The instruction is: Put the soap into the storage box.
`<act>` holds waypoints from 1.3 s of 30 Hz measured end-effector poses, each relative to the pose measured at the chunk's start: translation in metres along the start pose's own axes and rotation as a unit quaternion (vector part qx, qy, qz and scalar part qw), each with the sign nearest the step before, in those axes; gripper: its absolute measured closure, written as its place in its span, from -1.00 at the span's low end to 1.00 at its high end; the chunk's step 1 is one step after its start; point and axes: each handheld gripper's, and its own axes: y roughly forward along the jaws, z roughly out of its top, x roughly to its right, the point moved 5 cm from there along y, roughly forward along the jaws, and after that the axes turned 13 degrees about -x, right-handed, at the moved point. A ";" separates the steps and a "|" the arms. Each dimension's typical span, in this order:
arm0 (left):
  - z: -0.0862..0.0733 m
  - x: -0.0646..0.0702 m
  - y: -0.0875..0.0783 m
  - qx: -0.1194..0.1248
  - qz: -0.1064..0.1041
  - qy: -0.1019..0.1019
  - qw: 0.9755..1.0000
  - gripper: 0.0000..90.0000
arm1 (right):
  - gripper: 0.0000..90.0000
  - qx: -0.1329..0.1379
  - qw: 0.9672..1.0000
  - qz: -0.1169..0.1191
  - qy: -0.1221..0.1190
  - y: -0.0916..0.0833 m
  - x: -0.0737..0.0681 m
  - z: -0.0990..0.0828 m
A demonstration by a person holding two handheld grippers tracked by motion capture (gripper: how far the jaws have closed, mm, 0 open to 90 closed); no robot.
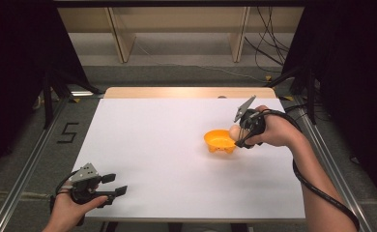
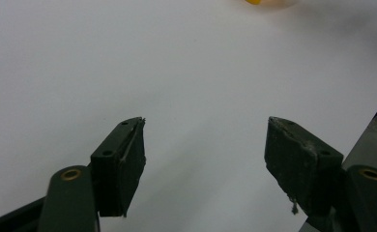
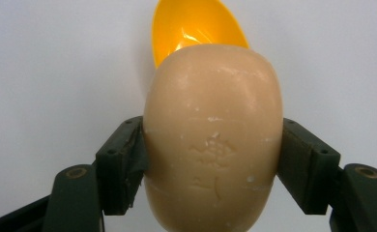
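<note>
A tan egg-shaped object [image 3: 210, 135] is clamped between the two black pads [image 3: 123, 164] of my right gripper [image 3: 210, 159], which is shut on it. An orange bowl [image 3: 196, 26] lies on the white table just beyond and below the egg. In the high view the right gripper [image 1: 239, 133] holds the egg [image 1: 234, 131] over the right rim of the orange bowl [image 1: 219, 141]. My left gripper [image 1: 115, 184] rests near the table's front left corner, open with nothing between its jaws. In its own view the left gripper [image 2: 206, 145] looks over bare white surface.
The white table top [image 1: 177, 159] spreads between the two hands. A wooden strip [image 1: 186, 93] runs along its far edge. Metal rails flank both sides, and cables [image 1: 268, 43] lie on the floor behind. A sliver of the orange bowl [image 2: 254, 2] touches the top edge of the left gripper view.
</note>
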 end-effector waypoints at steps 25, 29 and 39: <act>0.000 0.000 -0.001 -0.002 0.007 0.001 1.000 -0.32 | -0.27 -0.001 1.000 0.005 -0.006 0.001 0.003 0.021; 0.000 0.000 -0.001 -0.002 0.007 0.002 1.000 -0.32 | -0.27 0.000 1.000 0.001 -0.010 0.002 0.004 0.024; 0.000 0.000 -0.001 0.001 0.005 0.001 1.000 -0.32 | -0.27 0.001 1.000 0.000 -0.017 0.005 0.005 0.033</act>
